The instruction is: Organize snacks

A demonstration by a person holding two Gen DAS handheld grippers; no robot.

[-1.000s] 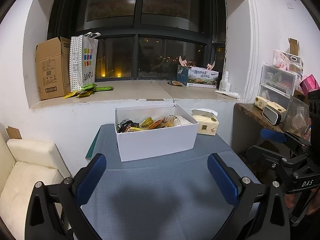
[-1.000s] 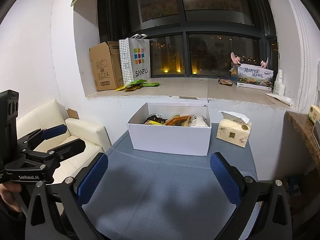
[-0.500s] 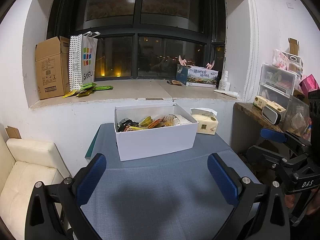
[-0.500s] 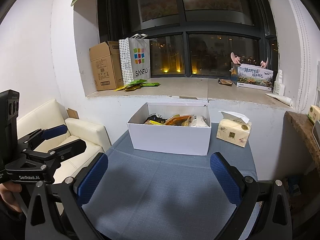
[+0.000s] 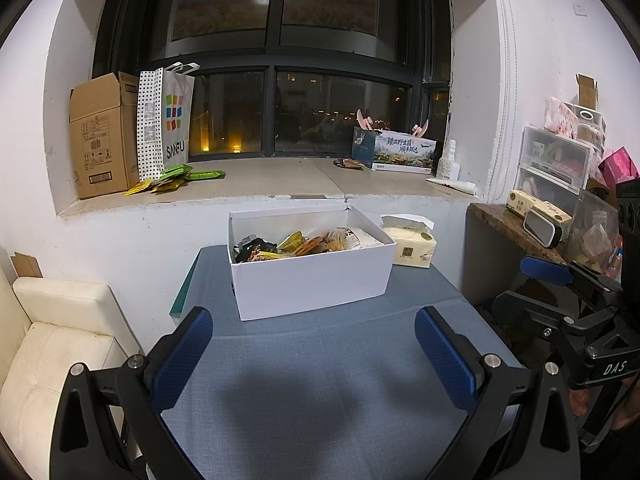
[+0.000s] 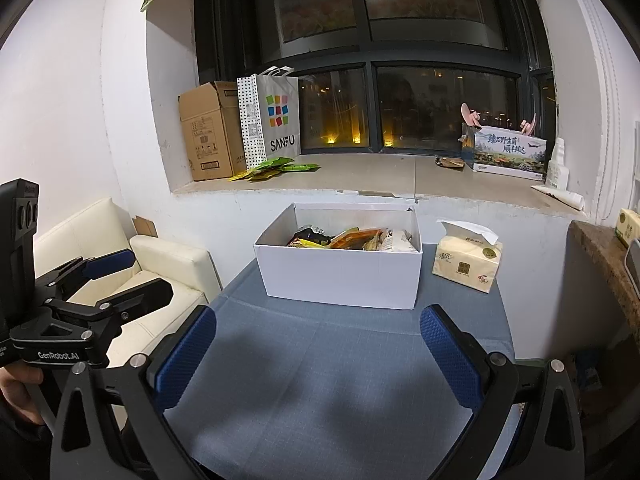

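Left wrist view: You are holding the left gripper point(image 5: 314, 344) with its jaws spread wide and nothing between the blue pads point(image 5: 182, 358). It is hovering over the near part of the blue table point(image 5: 320, 400). The white box point(image 5: 310, 276) is standing straight ahead of the fingers, well clear of them, and the snacks point(image 5: 304, 242) are lying piled inside it. The open top is letting you reach in from above. A tissue pack point(image 5: 412, 246) is sitting ahead and to the right, just beside the box. More packets point(image 5: 172, 178) are lying on the windowsill point(image 5: 280, 184) far ahead and to the left. The right gripper point(image 5: 560, 304) is showing at the right edge.

Right wrist view: You are holding the right gripper point(image 6: 318, 346) likewise parted and empty, at a matching standoff from the box point(image 6: 340, 276), which is standing ahead of it and a little left of centre. The snacks point(image 6: 352, 238) are filling the box to just below the rim. The left gripper point(image 6: 104, 280) is waiting off to the left, over the sofa point(image 6: 160, 264).

Judgement: snacks gathered in a box suit either a sorted result or a mixed supply awaiting sorting; this scene does not settle which.
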